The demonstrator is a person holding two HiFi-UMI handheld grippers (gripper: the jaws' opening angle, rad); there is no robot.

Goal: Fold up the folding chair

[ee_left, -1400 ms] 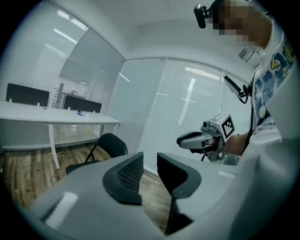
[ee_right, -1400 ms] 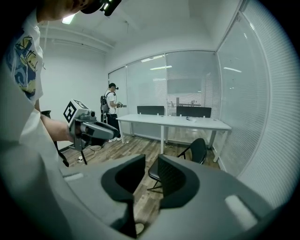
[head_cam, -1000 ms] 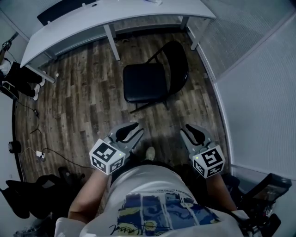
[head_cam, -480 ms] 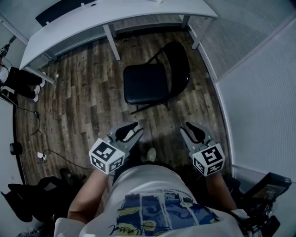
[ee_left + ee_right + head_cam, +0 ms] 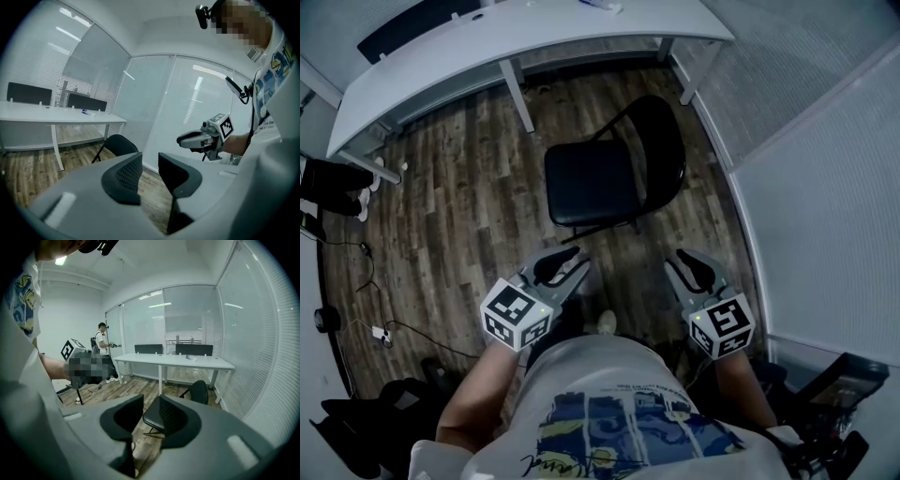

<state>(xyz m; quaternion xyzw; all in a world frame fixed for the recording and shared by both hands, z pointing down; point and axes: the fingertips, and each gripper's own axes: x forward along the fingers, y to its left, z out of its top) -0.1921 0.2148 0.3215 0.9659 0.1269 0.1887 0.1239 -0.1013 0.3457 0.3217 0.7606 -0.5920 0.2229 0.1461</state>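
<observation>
Jaws of left gripper (image 5: pixel 567 261) and right gripper (image 5: pixel 686 264): narrow gap, nothing btwn. Both held fwd of torso, angled down. Chair (image 5: pixel 595 183) stands unfolded ahead, near desk (image 5: pixel 516 33), untouched.

The chair's (image 5: pixel 600 178) legs are mostly hidden beneath its seat. The desk (image 5: pixel 487 42) runs off the far edge, and the small thing (image 5: pixel 602 6) on it is too tiny to name. At my near left, dark gear (image 5: pixel 352 427) is cut off.

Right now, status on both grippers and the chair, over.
Left gripper open, empty. Right gripper open, empty. Folding chair unfolded, standing ahead, untouched. Nothing in the way; desk beyond it.
</observation>
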